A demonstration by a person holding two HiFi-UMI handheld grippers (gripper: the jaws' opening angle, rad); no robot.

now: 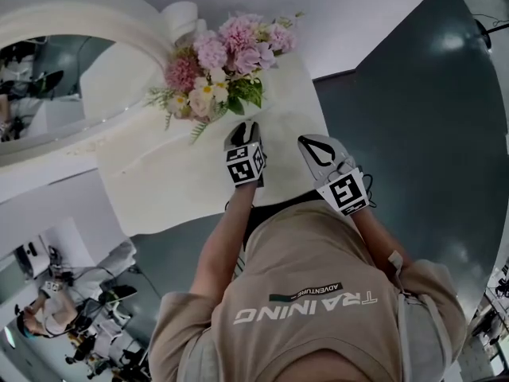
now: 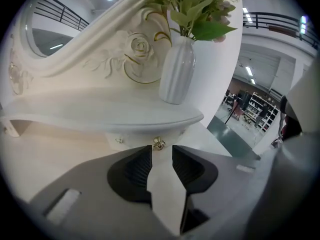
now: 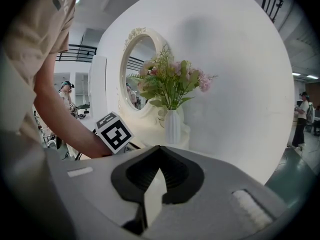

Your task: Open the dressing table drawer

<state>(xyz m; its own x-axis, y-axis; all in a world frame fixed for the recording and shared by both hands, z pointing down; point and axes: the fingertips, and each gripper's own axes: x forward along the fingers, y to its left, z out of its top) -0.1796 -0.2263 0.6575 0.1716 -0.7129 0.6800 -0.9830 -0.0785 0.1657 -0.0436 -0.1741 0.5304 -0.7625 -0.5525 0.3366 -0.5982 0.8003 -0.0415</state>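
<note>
The white dressing table carries a raised shelf, and a small drawer front with a brass knob sits under that shelf. My left gripper is open and points at the knob, which lies just beyond the fingertips, with nothing between the pads. From above, the left gripper hovers over the tabletop below the flowers. My right gripper hangs to its right near the table's edge. Its jaws meet at the tips and hold nothing. The left gripper's marker cube shows in the right gripper view.
A white ribbed vase of pink flowers stands on the shelf right above the drawer. An oval mirror in a carved white frame rises at the left. A white wall stands behind, dark floor to the right.
</note>
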